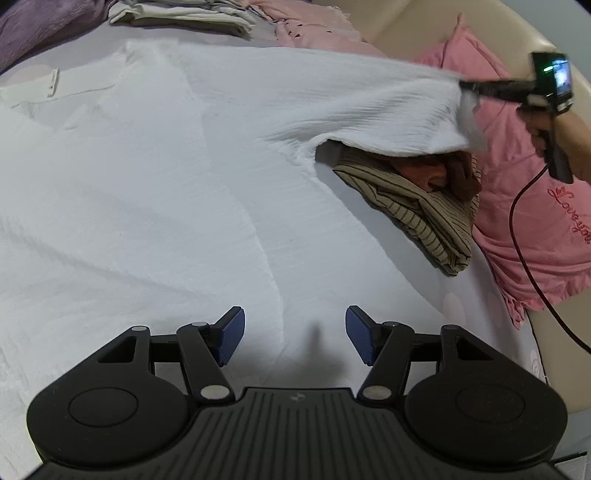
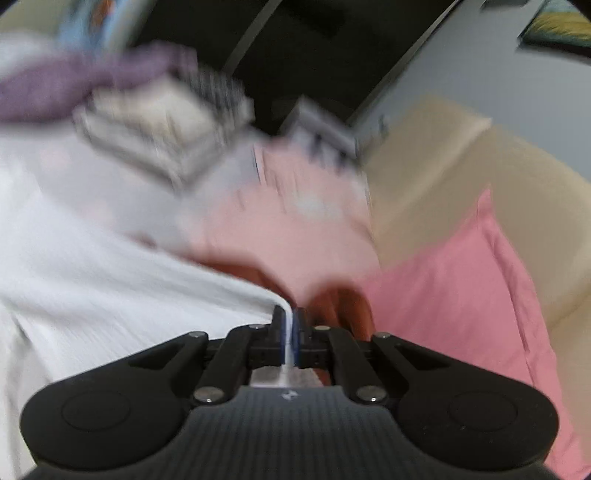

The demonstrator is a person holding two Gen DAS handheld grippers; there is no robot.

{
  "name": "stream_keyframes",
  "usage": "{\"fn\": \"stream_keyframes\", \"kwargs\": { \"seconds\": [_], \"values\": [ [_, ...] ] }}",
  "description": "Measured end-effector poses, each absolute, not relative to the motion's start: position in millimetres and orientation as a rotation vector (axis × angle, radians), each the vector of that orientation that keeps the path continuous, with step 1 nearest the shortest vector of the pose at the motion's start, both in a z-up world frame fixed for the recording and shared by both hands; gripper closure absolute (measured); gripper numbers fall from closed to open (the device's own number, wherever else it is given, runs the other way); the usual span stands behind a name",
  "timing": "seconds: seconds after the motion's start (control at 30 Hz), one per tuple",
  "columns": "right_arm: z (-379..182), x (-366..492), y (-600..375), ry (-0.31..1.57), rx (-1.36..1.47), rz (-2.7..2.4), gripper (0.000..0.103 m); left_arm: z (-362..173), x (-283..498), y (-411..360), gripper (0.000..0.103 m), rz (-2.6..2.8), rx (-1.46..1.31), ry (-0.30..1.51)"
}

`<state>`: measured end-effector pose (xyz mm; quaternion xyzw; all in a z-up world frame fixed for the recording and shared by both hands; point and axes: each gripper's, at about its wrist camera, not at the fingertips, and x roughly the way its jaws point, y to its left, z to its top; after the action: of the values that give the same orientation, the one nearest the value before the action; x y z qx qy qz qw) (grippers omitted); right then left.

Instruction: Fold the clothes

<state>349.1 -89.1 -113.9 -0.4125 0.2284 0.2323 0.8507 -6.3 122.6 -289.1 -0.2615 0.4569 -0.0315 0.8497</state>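
Observation:
A white crinkled garment (image 1: 155, 177) lies spread over the bed. My left gripper (image 1: 294, 334) hovers open over its near part, blue pads apart, nothing between them. At the far right my right gripper (image 1: 466, 85) is held by a hand and pinches the garment's sleeve end, lifting it off the bed. In the blurred right wrist view my right gripper (image 2: 290, 325) is shut on a thin fold of the white garment (image 2: 92, 288), which stretches away to the left.
A striped olive cloth (image 1: 424, 210) with a rust-red piece (image 1: 436, 170) on it lies under the lifted sleeve. A pink pillow (image 1: 524, 206) and cable (image 1: 517, 236) sit right. Folded cream clothes (image 1: 184, 16), a purple blanket (image 1: 40, 26) and a pink garment (image 1: 314, 26) line the far edge.

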Motion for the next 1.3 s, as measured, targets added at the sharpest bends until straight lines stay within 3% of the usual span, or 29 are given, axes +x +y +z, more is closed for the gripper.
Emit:
{"fn": "stream_keyframes", "kwargs": {
  "seconds": [0.1,0.13,0.17,0.33,0.47,0.63,0.83,0.9,0.93,1.17,1.3],
  "values": [
    [-134,353,-83,0.524,-0.945,0.484,0.082,-288,-8,122,0.044,-0.076,-0.549,0.965],
    [-135,350,-82,0.493,-0.943,0.468,0.063,-288,-9,122,0.044,-0.081,-0.546,0.964],
    [-130,344,-85,0.451,-0.902,0.454,0.052,-287,-11,123,0.044,-0.086,-0.543,0.963],
    [-117,294,-101,0.371,-0.631,0.483,0.052,-290,-17,129,0.044,-0.081,-0.559,0.956],
    [-142,248,-104,0.487,-0.435,0.597,0.054,-297,-19,130,0.044,-0.077,-0.596,0.965],
    [-210,243,-88,0.739,-0.195,0.572,0.074,-294,-25,129,0.044,-0.091,-0.575,0.964],
    [-252,258,-80,0.866,0.171,0.422,0.074,-287,-37,143,0.044,-0.053,-0.589,0.956],
    [-257,266,-85,0.885,0.282,0.415,0.093,-288,-40,147,0.044,-0.046,-0.593,0.960],
    [-257,268,-89,0.888,0.321,0.419,0.098,-288,-40,148,0.044,-0.044,-0.594,0.959],
    [-218,263,-111,0.826,0.060,0.508,0.098,-289,-43,158,0.044,-0.036,-0.606,0.946],
    [-228,283,-110,0.956,0.005,0.585,0.092,-288,-44,159,0.044,-0.028,-0.606,0.951]
  ]
}}
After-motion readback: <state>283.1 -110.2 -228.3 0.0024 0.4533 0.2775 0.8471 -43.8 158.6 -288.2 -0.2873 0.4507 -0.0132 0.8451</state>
